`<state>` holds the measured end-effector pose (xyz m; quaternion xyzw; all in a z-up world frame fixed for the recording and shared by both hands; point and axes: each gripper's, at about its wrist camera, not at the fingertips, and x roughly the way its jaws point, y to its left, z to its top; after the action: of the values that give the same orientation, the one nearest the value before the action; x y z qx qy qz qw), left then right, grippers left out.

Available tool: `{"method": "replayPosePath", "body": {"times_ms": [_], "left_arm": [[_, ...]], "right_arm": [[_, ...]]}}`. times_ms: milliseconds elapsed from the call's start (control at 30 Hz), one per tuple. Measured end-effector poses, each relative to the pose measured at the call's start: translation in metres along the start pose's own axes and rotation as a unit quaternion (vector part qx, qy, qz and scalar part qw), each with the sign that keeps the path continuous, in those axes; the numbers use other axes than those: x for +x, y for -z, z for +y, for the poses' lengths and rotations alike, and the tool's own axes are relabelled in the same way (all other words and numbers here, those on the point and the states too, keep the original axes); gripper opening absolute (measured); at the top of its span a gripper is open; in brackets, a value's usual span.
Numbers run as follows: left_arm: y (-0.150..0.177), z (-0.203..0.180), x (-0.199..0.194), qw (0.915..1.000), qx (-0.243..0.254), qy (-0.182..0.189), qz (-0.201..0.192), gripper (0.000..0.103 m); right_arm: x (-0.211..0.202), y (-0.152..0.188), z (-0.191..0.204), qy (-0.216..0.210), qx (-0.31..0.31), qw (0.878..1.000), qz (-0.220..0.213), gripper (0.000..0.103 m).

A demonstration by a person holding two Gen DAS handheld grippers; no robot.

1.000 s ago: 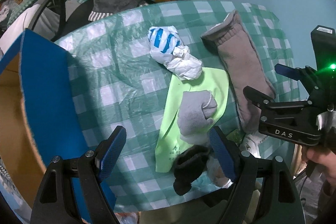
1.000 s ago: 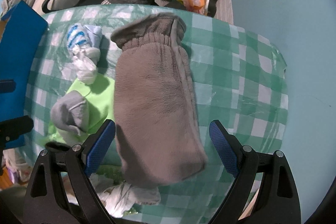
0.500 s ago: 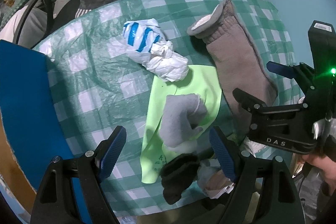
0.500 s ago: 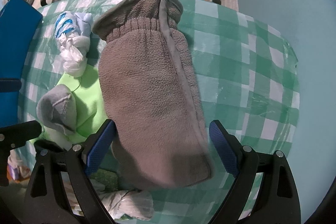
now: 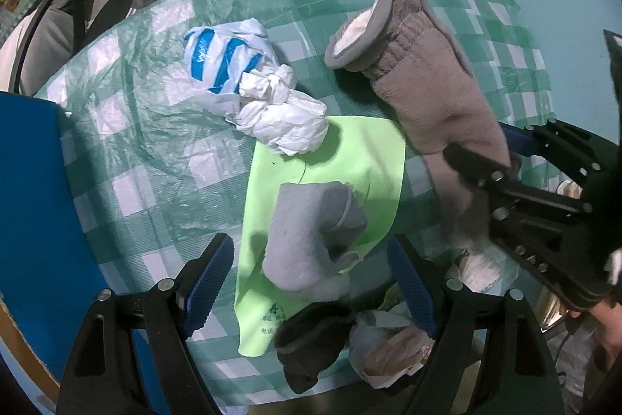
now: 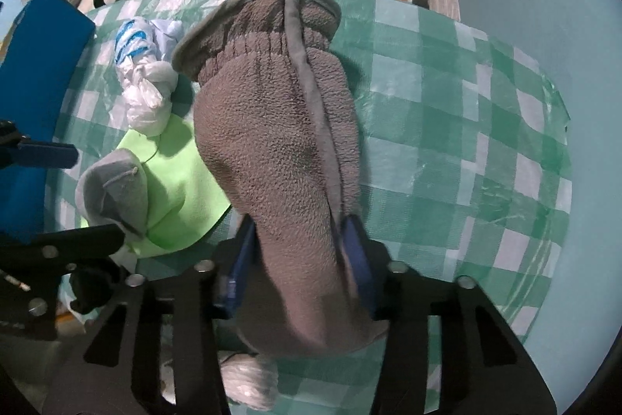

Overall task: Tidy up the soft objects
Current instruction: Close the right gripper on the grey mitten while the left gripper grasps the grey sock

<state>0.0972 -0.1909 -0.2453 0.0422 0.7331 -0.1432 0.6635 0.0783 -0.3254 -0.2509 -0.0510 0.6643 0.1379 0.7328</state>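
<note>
Grey fleece mitten (image 6: 280, 150) – long axis runs top-to-bottom in the right wrist view, cuff at upper centre, closed end btwn right gripper (image 6: 299, 255), whose jaws have just been closing and now pinch it. Left gripper (image 5: 311, 282) spread wide, rolled grey sock (image 5: 311, 232) btwn the jaws, untouched – on green-check table (image 5: 155, 142).

right tongs (image 6: 299, 259) just closing, clamped; left tongs (image 5: 311, 282) spread

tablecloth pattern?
Green-and-white check tablecloth under clear plastic; clearest in the right wrist view.
</note>
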Motion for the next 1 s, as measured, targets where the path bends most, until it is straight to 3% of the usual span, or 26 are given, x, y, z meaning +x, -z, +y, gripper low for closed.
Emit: {"method": "replayPosePath", "body": {"times_ms": [133,267,433,1000], "left_arm": [[-0.001,-0.001,0.001,1.0,-0.004,0.002,-0.006,0.078],[-0.001,0.002,0.004,1.0,-0.002,-0.001,-0.003,0.049],[0.006,0.0,-0.001,0.9998,0.002,-0.002,-0.018,0.031],[0.024,0.002,-0.029,0.9982,0.001,0.006,-0.06,0.02]], "right_arm": [[-0.005,-0.002,-0.005,-0.004,0.004,1.0,-0.007,0.029],[-0.011,0.0,-0.007,-0.003,0.001,1.0,-0.014,0.028],[-0.02,0.002,-0.007,-0.003,0.0,1.0,-0.023,0.027],[-0.054,0.009,-0.013,-0.016,0.014,0.998,-0.053,0.027]]}}
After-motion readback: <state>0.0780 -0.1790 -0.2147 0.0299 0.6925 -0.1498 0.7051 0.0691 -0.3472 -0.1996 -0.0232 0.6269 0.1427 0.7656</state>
